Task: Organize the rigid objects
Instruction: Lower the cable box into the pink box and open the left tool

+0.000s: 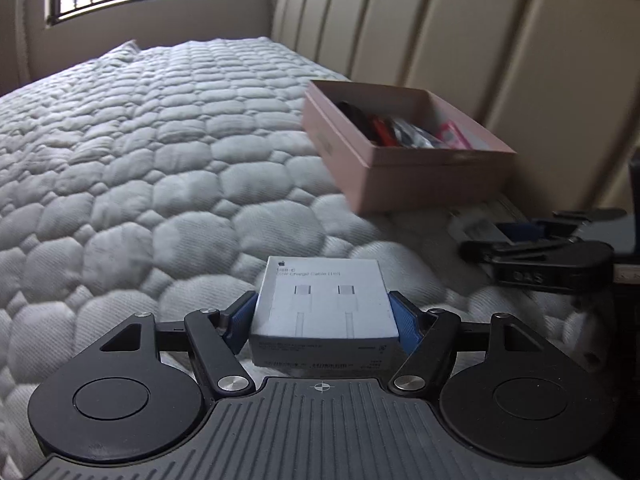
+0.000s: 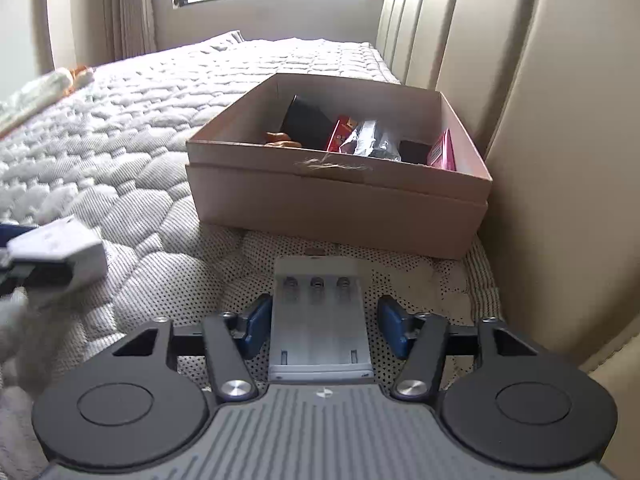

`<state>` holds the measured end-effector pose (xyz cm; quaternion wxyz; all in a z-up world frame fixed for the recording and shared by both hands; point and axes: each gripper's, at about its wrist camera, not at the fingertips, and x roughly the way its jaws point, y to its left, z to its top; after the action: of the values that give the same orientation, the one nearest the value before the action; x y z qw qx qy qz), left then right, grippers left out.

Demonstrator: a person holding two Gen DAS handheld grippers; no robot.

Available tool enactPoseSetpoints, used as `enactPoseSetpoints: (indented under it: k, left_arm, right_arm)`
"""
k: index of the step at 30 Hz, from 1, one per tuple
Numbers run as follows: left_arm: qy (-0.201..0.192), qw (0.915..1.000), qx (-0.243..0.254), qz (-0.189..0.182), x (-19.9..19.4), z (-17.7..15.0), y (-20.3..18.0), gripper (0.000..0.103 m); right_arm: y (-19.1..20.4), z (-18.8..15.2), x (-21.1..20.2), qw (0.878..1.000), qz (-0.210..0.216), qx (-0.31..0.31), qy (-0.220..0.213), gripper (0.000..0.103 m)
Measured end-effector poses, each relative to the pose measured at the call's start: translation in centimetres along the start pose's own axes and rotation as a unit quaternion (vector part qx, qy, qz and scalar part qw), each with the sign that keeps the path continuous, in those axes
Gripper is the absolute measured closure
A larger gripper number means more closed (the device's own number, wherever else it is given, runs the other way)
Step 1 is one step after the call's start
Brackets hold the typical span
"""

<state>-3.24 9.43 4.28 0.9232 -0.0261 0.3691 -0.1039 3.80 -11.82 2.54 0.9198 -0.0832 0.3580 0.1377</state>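
Cable box (image 1: pixel 324 312) pinched flat between left gripper (image 1: pixel 323 316) pads over the quilted mattress (image 1: pixel 140 168); light, stiff, smooth card, best held by its side walls as now. Battery charger (image 2: pixel 318 320) on the mattress between right gripper (image 2: pixel 320 326) pads, left pad about touching, right pad clear: rigid slick plastic, probably light, best gripped across its long sides. Beyond, open carton (image 2: pixel 340 204) against the headboard (image 2: pixel 560 120), part filled.

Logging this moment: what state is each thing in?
Cable box: clamped in left gripper, off the bed.
Battery holder: flat on bed, between right gripper pads, right pad apart.
Cardboard box: open, partly filled.
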Motion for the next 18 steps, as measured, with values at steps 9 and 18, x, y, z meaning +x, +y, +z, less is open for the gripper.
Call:
enactPoseSetpoints:
  k: [9, 18]
  left_arm:
    - [0.022, 0.9981, 0.010, -0.056, -1.1, -1.6, -3.8, 0.028]
    - [0.029, 0.9896, 0.046, -0.133, -1.6, -0.5, -8.7, 0.028]
  right_arm:
    - [0.5, -1.2, -7.1, 0.999, 0.008, -0.038, -0.032, 0.055]
    - [-1.4, -3.1, -14.4, 0.997, 0.018, -0.030, -0.071, 0.055]
